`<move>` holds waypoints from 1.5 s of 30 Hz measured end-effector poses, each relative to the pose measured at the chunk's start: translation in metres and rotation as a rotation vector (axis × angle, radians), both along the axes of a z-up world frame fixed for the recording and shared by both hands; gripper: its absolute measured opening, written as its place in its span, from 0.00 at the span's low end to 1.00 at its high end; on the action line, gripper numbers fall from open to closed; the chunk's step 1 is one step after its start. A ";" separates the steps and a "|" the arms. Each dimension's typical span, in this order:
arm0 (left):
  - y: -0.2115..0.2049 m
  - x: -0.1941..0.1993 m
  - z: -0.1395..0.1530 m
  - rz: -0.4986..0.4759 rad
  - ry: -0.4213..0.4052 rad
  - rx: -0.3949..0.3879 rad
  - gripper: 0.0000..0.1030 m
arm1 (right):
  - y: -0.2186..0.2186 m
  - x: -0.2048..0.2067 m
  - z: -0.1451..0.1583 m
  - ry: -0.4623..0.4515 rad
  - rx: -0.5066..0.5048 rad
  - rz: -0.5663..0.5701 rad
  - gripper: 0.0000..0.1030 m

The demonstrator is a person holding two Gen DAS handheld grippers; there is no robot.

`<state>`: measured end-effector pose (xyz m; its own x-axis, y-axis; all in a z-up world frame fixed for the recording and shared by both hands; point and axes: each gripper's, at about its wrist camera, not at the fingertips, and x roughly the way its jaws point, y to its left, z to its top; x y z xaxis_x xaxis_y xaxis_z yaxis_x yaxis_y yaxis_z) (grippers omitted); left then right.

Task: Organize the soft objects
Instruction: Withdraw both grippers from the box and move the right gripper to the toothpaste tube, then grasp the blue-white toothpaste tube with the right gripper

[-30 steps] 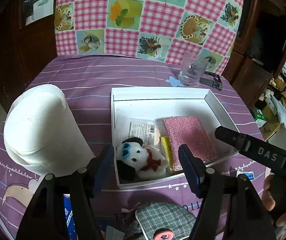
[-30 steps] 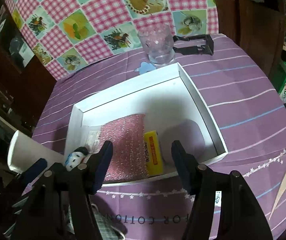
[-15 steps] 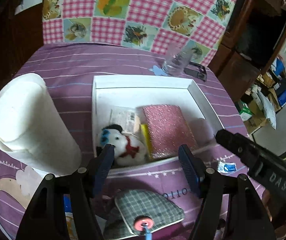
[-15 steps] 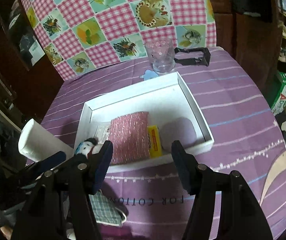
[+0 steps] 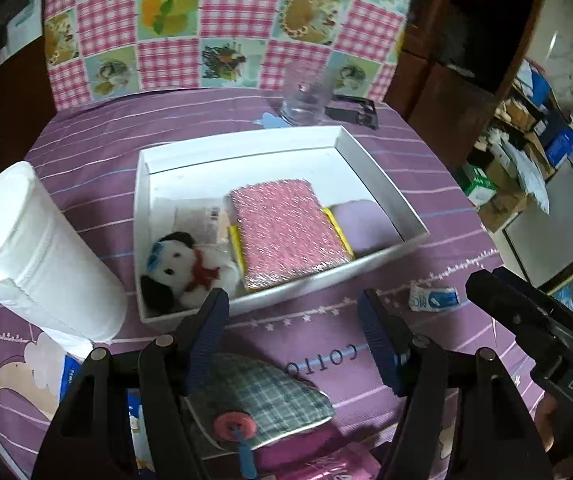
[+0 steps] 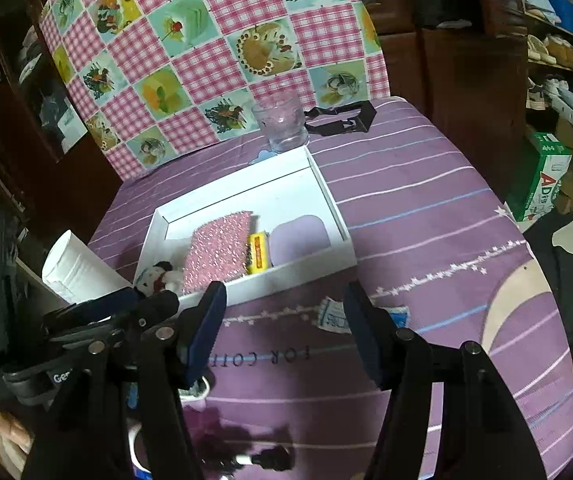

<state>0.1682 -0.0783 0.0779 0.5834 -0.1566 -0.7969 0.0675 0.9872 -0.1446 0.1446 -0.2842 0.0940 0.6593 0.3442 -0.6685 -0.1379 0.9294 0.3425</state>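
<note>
Ahead of the claws: one white box [image 5: 382, 188] holding one plush dog [image 5: 184, 266], one pink sponge [image 5: 286, 232], one lilac pad [image 5: 362, 222] and one packet [image 5: 202, 220]. One glass [image 5: 304, 96]. One paper roll [image 5: 34, 252] left. One plaid pouch [image 5: 270, 396] beneath. One sachet [image 5: 432, 298] right.

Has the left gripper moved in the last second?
Yes. The left gripper has pulled back from the white box, whose near wall now sits beyond its fingertips, over the plaid pouch.

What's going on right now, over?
Both claws, left and right, open, empty. Plaid pouch loose beneath left claw, outside white box. Nothing blocking.
</note>
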 end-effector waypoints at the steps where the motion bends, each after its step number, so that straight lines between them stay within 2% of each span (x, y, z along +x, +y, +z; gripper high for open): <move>1: -0.003 0.000 -0.001 -0.007 0.003 0.010 0.65 | -0.002 -0.002 -0.001 -0.001 0.000 -0.001 0.60; 8: -0.012 0.001 -0.010 -0.012 0.000 0.084 0.65 | -0.010 -0.013 -0.014 -0.047 -0.031 -0.015 0.60; 15: -0.021 0.002 -0.021 -0.038 0.027 0.109 0.65 | -0.008 -0.020 -0.016 -0.023 -0.096 -0.026 0.60; 20: -0.025 0.001 -0.023 -0.056 0.040 0.099 0.65 | 0.001 -0.017 -0.027 0.049 -0.099 0.037 0.60; 25: -0.026 -0.001 -0.021 -0.066 0.039 0.092 0.65 | -0.003 -0.014 -0.037 0.104 -0.151 -0.002 0.60; 31: -0.029 -0.002 -0.022 -0.081 0.059 0.100 0.65 | -0.019 -0.009 -0.042 0.169 -0.016 0.003 0.49; 35: -0.027 -0.001 -0.025 -0.075 0.064 0.100 0.65 | -0.019 -0.008 -0.041 0.110 -0.065 -0.039 0.49; 38: -0.023 0.002 -0.028 -0.069 0.088 0.074 0.65 | -0.025 -0.001 -0.049 0.093 -0.039 -0.075 0.49; 41: -0.019 0.005 -0.031 -0.070 0.108 0.038 0.65 | -0.033 0.008 -0.058 0.112 -0.022 -0.108 0.49; 45: -0.019 0.006 -0.033 -0.067 0.110 0.028 0.65 | -0.053 0.011 -0.063 0.135 0.007 -0.192 0.49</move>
